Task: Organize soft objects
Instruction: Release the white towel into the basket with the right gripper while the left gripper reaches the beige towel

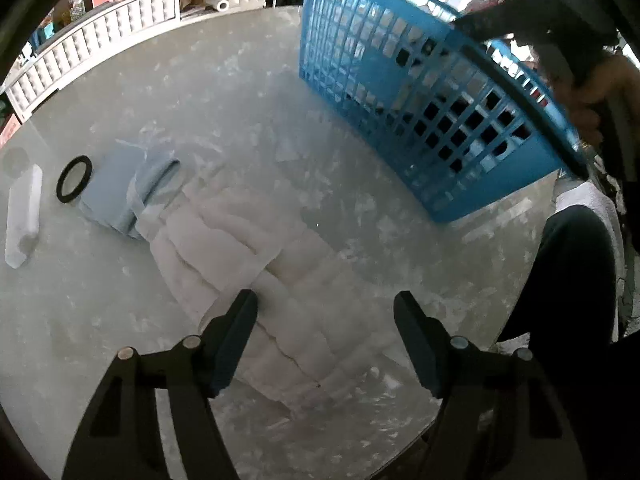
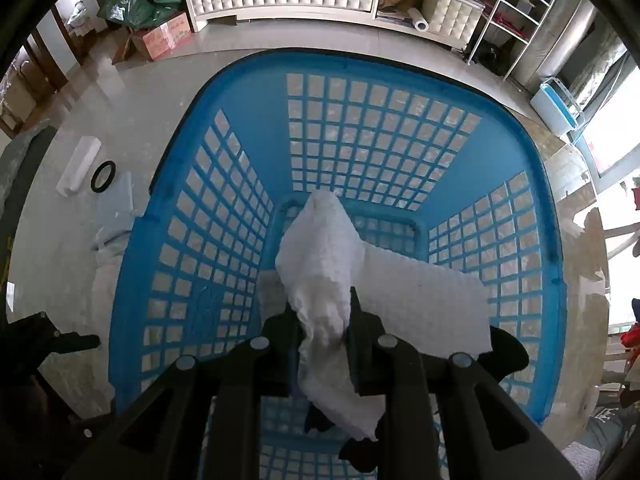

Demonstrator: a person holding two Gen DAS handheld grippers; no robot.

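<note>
Your right gripper (image 2: 325, 320) pinches the white waffle cloth (image 2: 320, 264), centre frame over the blue basket (image 2: 132, 264). Your left gripper (image 1: 326, 312) stands open over the pale quilted cloth (image 1: 240, 248), lower centre; it looks light and floppy, so take a bunched fold.

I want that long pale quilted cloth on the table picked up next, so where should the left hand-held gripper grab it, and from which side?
Probably from above, across the raised ridge of the pale quilted cloth near its close end. The left hand-held gripper hangs there, jaws apart, straddling that end. The cloth lies flat on the table, so a bunched fold gives more to pinch than a flat edge.
</note>
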